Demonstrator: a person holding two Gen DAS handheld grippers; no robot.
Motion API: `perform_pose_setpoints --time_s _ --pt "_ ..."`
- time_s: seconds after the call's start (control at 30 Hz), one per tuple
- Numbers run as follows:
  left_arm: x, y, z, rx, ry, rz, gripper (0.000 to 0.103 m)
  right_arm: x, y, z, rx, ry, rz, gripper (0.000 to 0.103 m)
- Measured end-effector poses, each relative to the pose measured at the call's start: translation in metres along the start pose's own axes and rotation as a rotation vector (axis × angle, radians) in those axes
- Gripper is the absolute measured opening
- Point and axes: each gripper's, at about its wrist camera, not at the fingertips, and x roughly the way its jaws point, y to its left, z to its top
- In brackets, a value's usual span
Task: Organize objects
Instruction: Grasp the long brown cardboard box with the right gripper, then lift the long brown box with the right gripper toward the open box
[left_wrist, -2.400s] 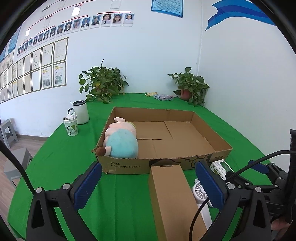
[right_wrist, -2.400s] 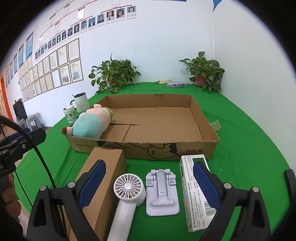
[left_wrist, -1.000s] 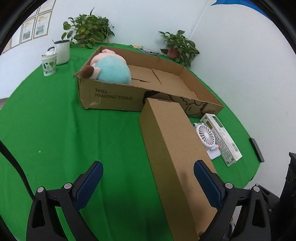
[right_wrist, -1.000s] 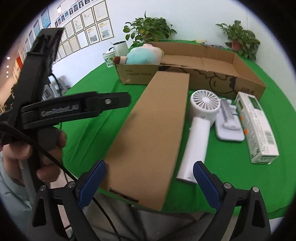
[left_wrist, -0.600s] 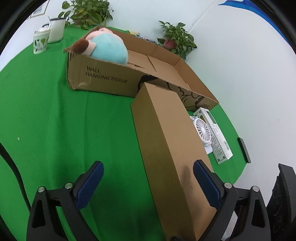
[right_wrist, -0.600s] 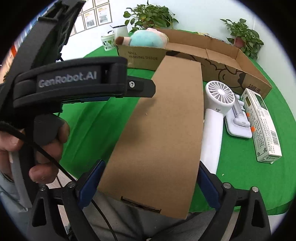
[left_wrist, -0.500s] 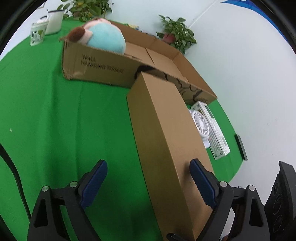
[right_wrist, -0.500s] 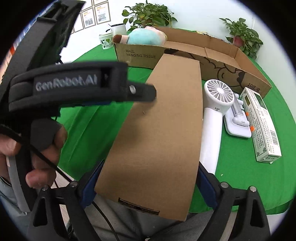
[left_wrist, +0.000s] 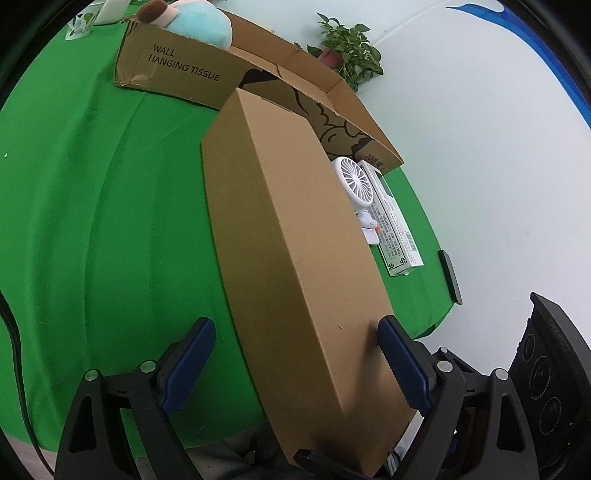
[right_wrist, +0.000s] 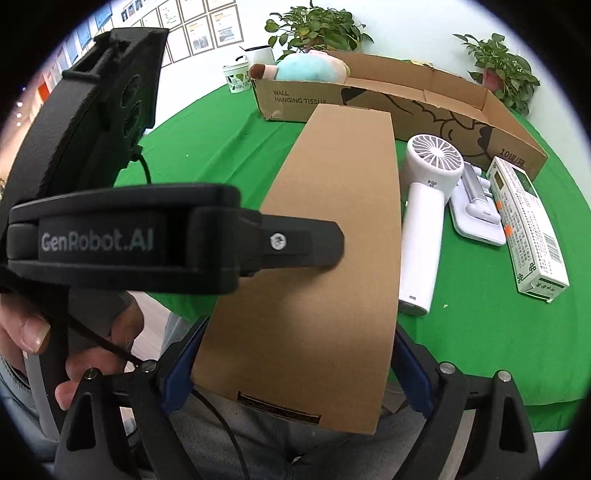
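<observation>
A long closed brown carton (left_wrist: 295, 240) lies on the green table, its near end past the table's edge; it also shows in the right wrist view (right_wrist: 325, 240). My right gripper (right_wrist: 291, 373) is shut on that near end, a blue pad against each side. My left gripper (left_wrist: 295, 362) straddles the same end from the left; its right pad touches the carton's top, its left pad stands off the side. The big open cardboard tray (left_wrist: 280, 74) holds a plush toy (left_wrist: 195, 22) in its left corner.
Right of the carton lie a white handheld fan (right_wrist: 428, 206), a white stand (right_wrist: 476, 210) and a white-green packet (right_wrist: 528, 225). A black phone (left_wrist: 448, 271) lies at the table's right edge. Cups (right_wrist: 240, 75) and potted plants (right_wrist: 317, 33) stand behind the tray.
Both grippers dropped to the near end of the long carton. The right gripper's fingers closed onto its sides. The left gripper's fingers narrowed around it.
</observation>
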Motion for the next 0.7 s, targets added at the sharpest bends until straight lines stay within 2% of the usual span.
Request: perform_pose_setpoints --time_s 0.23,0.3,0.57,0.7 --pt "0.001 0.001 0.002 -0.028 -0.009 -0.017 0.089 -0.004 -0.009 0.003 0.073 -0.007 0.116 0.09" --pt "0.002 0.001 0.003 -0.04 -0.004 -0.041 0.081 -0.004 -0.009 0.002 0.076 -0.01 0.125 0.09" --pt "-0.007 -0.003 0.006 -0.037 -0.037 -0.032 0.08 -0.003 -0.008 0.007 0.071 -0.027 0.134 0.09" --pt "-0.02 -0.014 0.012 0.002 -0.074 -0.022 0.079 -0.011 -0.002 0.01 0.052 -0.076 0.131 0.089"
